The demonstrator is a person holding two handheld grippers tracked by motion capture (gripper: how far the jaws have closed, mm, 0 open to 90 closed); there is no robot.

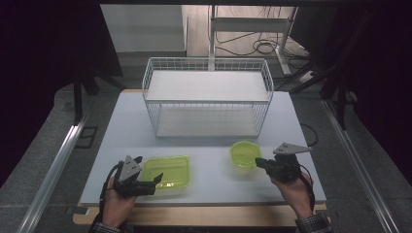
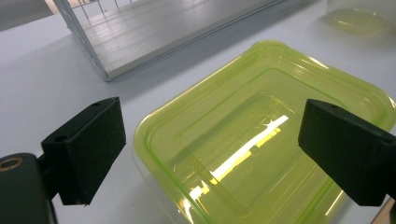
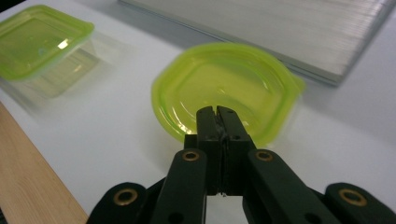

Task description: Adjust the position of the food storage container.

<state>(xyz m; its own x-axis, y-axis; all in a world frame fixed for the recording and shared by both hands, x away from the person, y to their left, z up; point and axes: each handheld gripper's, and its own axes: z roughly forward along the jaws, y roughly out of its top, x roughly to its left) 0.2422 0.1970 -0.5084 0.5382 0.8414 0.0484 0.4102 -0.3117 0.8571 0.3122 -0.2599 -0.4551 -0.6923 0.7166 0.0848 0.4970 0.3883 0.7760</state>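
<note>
- Two jaws of the right gripper (image 3: 217, 112) are seen pressed together, seemingly pinching the round green lid (image 3: 224, 86) at its 6 o'clock rim.
- The left gripper (image 2: 210, 154) is held spread wide over the rectangular green container (image 2: 261, 135).

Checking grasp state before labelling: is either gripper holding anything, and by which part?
Right gripper is pinched shut on the near rim of the small green container. Left gripper is open around the rectangular green container, holding nothing.

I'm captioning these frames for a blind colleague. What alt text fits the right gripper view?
The right gripper, its two black jaws shut together, pinches the near rim of a small round green lid on a white table. A rectangular green container sits further off at the upper left, and the base of a white wire rack crosses the top.
</note>
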